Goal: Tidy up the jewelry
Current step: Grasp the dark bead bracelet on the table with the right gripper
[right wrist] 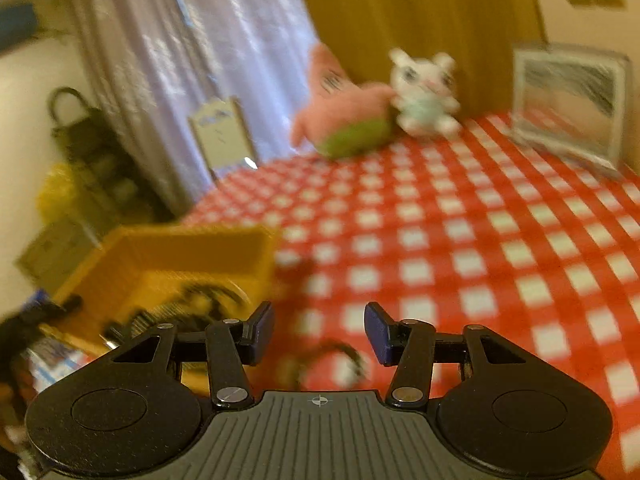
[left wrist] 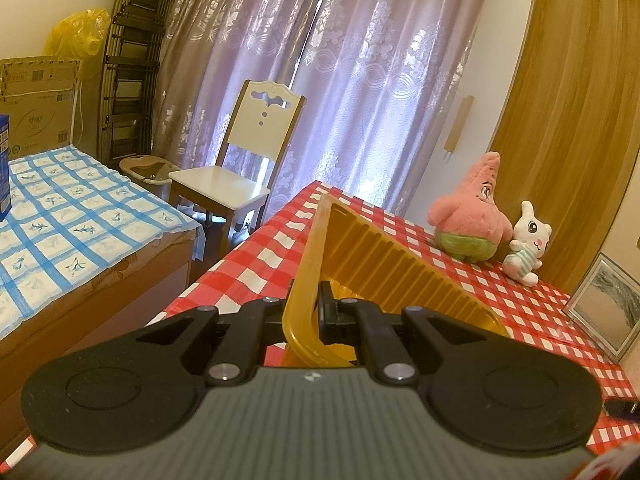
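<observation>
Soft daylight is let in through the curtains (left wrist: 320, 80), and a warm, dim cast is given to the room. The left wrist view is rendered sharp; the right wrist view is smeared by motion blur. Straight lines are bowed at the edges.

Daylight glows through patterned lilac curtains (left wrist: 320, 80) at twelve o'clock. A white chair (left wrist: 240, 160) stands before them, a bed with a blue-checked cover (left wrist: 72, 232) at nine, wood panelling (left wrist: 580, 120) at two.
</observation>
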Motion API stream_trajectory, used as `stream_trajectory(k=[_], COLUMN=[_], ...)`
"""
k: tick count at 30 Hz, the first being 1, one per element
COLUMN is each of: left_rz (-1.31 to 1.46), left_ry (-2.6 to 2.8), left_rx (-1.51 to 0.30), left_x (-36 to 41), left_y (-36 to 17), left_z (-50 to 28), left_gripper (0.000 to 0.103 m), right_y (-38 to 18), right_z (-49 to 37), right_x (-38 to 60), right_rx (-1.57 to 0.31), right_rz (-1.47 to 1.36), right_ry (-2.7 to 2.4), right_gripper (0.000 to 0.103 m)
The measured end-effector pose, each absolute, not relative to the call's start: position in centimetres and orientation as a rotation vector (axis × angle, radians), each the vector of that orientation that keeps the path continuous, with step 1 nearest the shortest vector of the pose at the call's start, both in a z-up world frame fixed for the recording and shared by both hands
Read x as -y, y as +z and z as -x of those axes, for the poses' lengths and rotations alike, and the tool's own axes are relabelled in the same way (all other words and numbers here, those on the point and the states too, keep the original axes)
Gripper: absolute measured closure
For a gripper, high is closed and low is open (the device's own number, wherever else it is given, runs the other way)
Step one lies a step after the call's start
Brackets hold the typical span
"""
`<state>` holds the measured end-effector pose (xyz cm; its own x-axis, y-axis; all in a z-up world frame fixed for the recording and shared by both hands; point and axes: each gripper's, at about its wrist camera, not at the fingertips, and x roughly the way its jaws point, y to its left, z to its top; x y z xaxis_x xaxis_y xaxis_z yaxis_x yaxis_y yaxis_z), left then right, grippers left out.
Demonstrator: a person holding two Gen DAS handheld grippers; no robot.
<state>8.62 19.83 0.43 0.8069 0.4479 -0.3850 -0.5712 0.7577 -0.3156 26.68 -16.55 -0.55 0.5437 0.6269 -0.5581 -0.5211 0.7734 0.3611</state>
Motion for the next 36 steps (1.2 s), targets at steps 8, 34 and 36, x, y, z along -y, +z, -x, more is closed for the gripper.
stream_trajectory(k=[8, 34, 36], left_rz=[0.433, 0.432, 0.43], left_ry=[0.563, 0.561, 0.56], left_rx=[-0.298, -0.298, -0.297], left_x=[-19.9, -20.3, -20.3], left_y=[0.4, 0.3, 0.3], left_z=[-8.5, -8.5, -8.6], left_gripper=[0.097, 0.097, 0.097], right_y=[-2.6, -5.1, -4.7], right_z=[-26.2, -28.6, -28.6], right_x=[14.8, 9.6, 9.8], right_rx=[-0.759, -0.777, -0.769], right_rz=[-0.01, 0.181, 0.173], right_ry=[0.668, 0.664, 0.668], right_gripper=[0.06, 0.096, 0.096])
